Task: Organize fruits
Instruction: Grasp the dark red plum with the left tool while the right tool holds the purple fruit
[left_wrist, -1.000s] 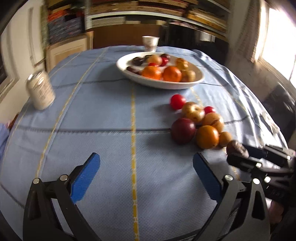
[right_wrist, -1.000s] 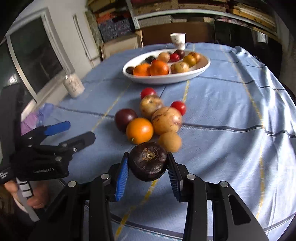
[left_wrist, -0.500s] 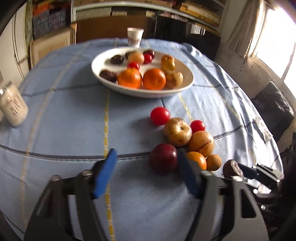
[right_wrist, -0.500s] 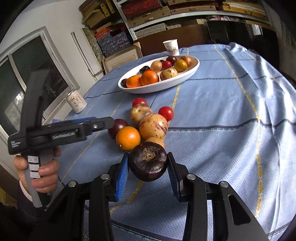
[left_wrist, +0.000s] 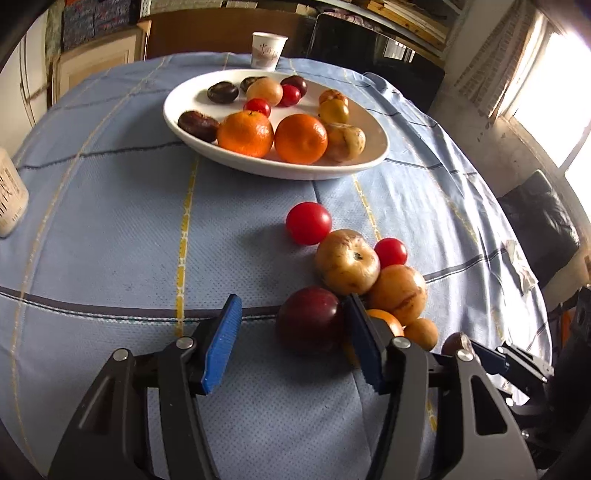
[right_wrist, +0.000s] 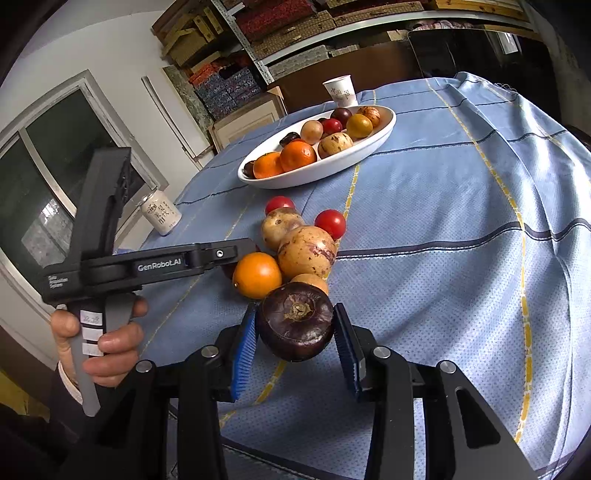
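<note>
Ten fruits are counted in the white bowl (left_wrist: 369, 162): two oranges (left_wrist: 245, 133), two red tomatoes (left_wrist: 257, 107), three dark brown fruits (left_wrist: 197, 125), a dark plum (left_wrist: 295, 84) and several yellow-brown ones (left_wrist: 345, 137). On the counter (left_wrist: 110, 240), six loose fruits are seen: two red tomatoes (left_wrist: 308, 223), two tan fruits (left_wrist: 347, 261), one dark red plum (left_wrist: 309, 319), one orange (right_wrist: 256, 275), plus a small tan one (left_wrist: 421, 334). One paper cup (left_wrist: 269, 45) and one can (right_wrist: 161, 216) are counted.

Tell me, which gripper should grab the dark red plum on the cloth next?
The left gripper, probably. Its jaws have just been closing and already straddle the dark red plum, one pad beside it. The right gripper is busy, clamped on a dark brown fruit.
</note>
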